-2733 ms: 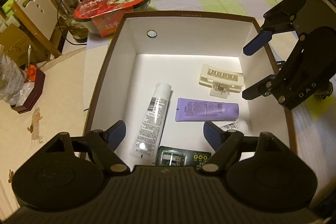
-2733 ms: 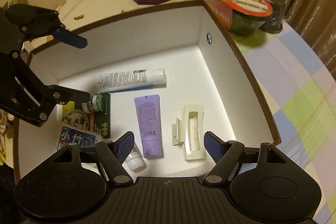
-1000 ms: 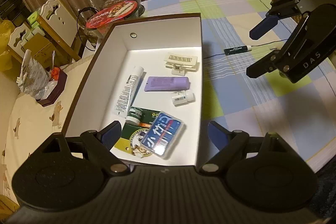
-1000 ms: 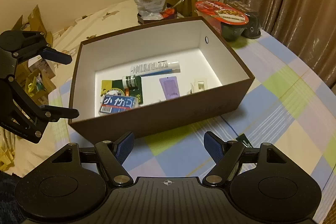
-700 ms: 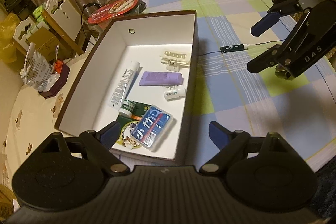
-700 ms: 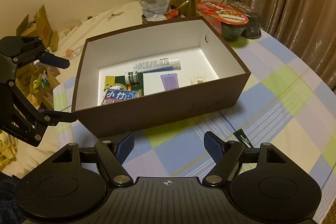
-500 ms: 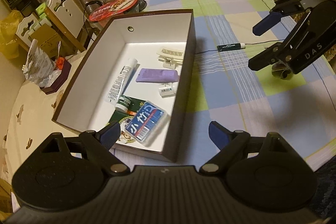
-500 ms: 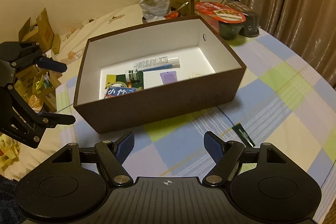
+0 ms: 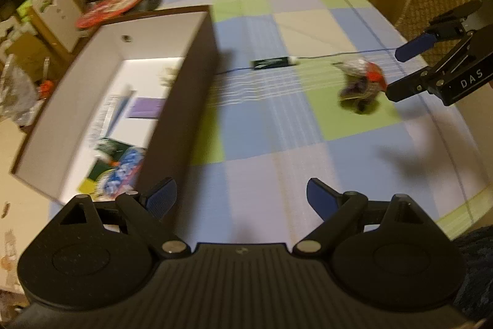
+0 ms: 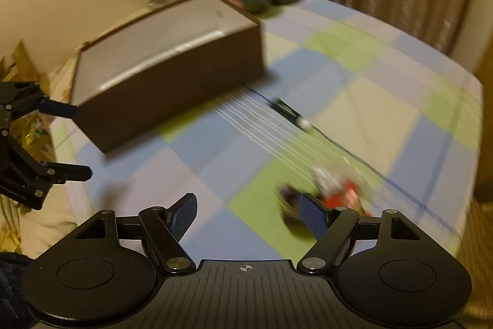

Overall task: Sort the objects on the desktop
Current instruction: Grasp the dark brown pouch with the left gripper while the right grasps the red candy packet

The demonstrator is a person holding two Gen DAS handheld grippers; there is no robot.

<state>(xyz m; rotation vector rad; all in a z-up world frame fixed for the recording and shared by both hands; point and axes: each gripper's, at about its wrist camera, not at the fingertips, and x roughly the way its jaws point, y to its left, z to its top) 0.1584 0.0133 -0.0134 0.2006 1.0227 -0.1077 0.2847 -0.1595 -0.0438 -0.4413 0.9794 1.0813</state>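
Both "now" views are smeared by motion, so fine print is mostly lost. The only lettering that reads is "DAS" in white on the black body of the right gripper, which enters the left wrist view at 3 o'clock with its blue-padded fingers spread and nothing between them. The left gripper sits at 6 o'clock of its own view, jaws wide apart and empty, over the blue, green and cream checked tablecloth.

The brown cardboard box with a white inside stands at 9 to 10 o'clock. In it lie a blurred purple tube, a white tube and a blue packet whose white characters cannot be read.

On the cloth, well apart from the box, a small dark green tube with a white cap lies at 12 o'clock. A crumpled red, white and purple wrapper rests on a green square at 2 o'clock, just beside the right gripper's lower finger. In the right wrist view the same wrapper lies at 5 o'clock, partly behind the right-hand finger.

A red-lidded bowl stands beyond the box.
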